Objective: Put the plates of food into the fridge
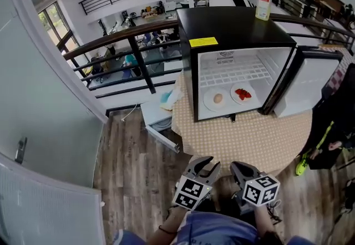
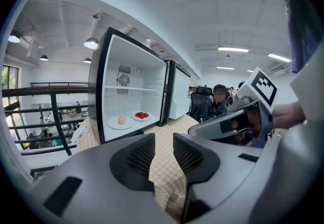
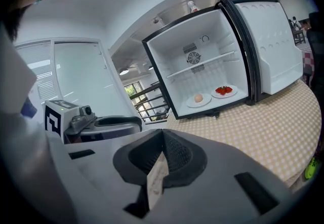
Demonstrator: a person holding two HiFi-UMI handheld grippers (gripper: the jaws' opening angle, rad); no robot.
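Plates first: found the plate with a pale egg-shaped item [image 1: 217, 98] and the plate of red pieces [image 1: 243, 94], likely strawberries, side by side, near but not touching, just right of centre in the head view. Placed both on the white floor of the open mini fridge [image 1: 233, 27], under the wire shelf [image 1: 233, 75]; judged the loading as good as done, with only the door to shut. Noted the fridge door [image 1: 308, 80] swung wide to the right, presumably for access. Saw the fridge standing on a round table under a beige patterned cloth [image 1: 244, 138].

Found both grippers low at the bottom of the frame, well apart from the fridge, touching nothing. Read the left gripper [image 2: 163, 153] as slightly parted, with only cloth visible through the slit and nothing between the pads. Read the right gripper [image 3: 163, 142] as closed, tips together, empty.

Writing: spotted a yellow label [image 1: 203, 42] on the fridge's top front edge, print too small to read; likewise the red-and-white label on the bottle [image 1: 264, 3] atop the fridge. Made out only black-and-white square markers on the gripper cubes.
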